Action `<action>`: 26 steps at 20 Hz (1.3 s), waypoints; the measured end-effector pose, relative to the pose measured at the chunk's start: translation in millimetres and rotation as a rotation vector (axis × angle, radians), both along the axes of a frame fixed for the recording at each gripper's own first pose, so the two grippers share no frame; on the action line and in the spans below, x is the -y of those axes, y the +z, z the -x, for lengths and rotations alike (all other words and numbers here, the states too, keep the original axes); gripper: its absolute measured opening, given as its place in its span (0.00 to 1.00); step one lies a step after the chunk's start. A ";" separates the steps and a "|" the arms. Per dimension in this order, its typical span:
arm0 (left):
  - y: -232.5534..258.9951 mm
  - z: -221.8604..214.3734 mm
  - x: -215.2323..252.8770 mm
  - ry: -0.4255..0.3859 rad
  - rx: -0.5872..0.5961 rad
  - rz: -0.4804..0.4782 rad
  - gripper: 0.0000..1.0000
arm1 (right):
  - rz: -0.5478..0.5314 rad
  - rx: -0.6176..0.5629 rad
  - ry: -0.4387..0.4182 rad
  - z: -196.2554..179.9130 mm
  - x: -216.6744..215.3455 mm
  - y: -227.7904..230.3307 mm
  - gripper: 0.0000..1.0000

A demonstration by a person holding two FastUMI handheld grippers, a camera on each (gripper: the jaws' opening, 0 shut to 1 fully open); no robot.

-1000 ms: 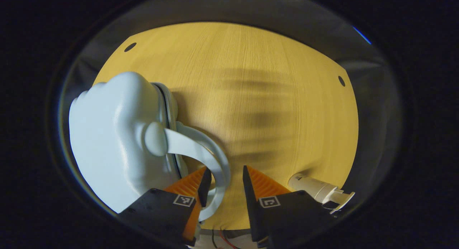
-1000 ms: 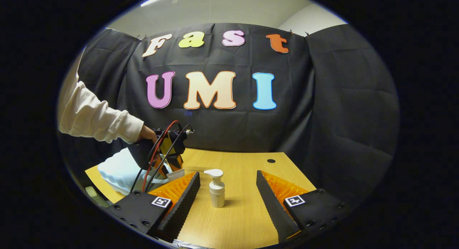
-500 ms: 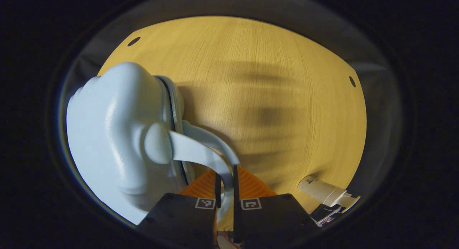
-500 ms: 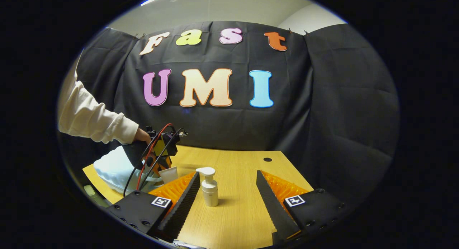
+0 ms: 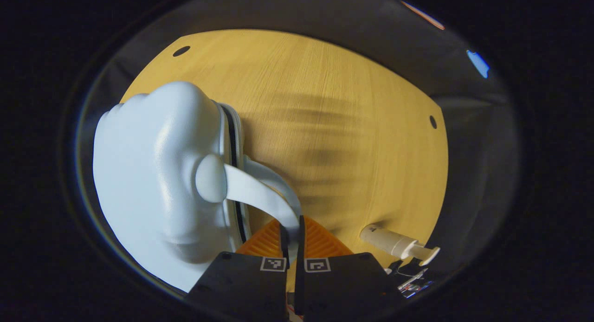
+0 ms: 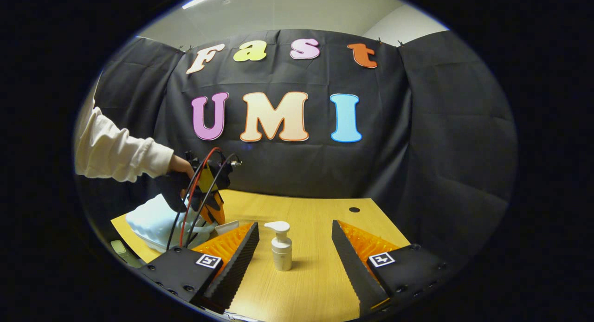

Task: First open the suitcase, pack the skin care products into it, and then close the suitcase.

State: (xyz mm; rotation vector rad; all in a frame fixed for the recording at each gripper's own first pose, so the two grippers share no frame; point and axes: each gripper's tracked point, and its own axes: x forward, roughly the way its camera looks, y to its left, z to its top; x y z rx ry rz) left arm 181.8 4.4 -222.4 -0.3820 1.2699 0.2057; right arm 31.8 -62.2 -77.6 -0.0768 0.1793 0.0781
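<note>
On your left, the pale blue suitcase (image 5: 158, 183) lies on the bench (image 5: 352, 127) with its white handle (image 5: 260, 194) arching toward you, and your left claw (image 5: 291, 234) has gone from spread either side of that handle a second ago to pinched on it, the two fingers pressed nearly together with the strap between them. Along the seam a dark gap now shows beside the zip where the shells met flush before, so the lid looks to be just starting to part; judged from that, the opening step is under way but the case is far from open. In the right gripper view the same left claw (image 6: 214, 215) tips down over the suitcase (image 6: 153, 222) at the bench's left side, a sleeve (image 6: 116, 150) and hand behind it. Moving right, the pump bottle (image 6: 281, 245) stands upright on the bench, well apart from the suitcase, and in the left gripper view it sits at the lower right (image 5: 394, 242). Your right claw (image 6: 297, 254) hangs spread wide with the bottle between its fingers and neither pad touching it, much as it did a second ago. The packing has not begun; it probably waits on the lid swinging fully clear.
</note>
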 end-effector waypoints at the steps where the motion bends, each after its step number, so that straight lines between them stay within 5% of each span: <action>1: 7.4 1.6 0.0 0.002 0.011 0.020 0.00 | 0.000 0.009 0.004 -0.4 -2.4 2.9 0.99; 8: 105.4 28.6 -26.0 -0.005 0.134 0.083 0.00 | -0.038 0.057 0.030 -1.6 -24.1 18.9 0.99; 15: 192.6 85.9 -107.5 0.035 0.260 0.090 0.00 | -0.021 0.110 0.045 0.6 -48.0 40.9 0.99; 26: 217.0 159.5 -264.4 0.114 0.335 -0.027 0.00 | 0.020 0.136 0.037 13.6 -88.0 48.5 0.99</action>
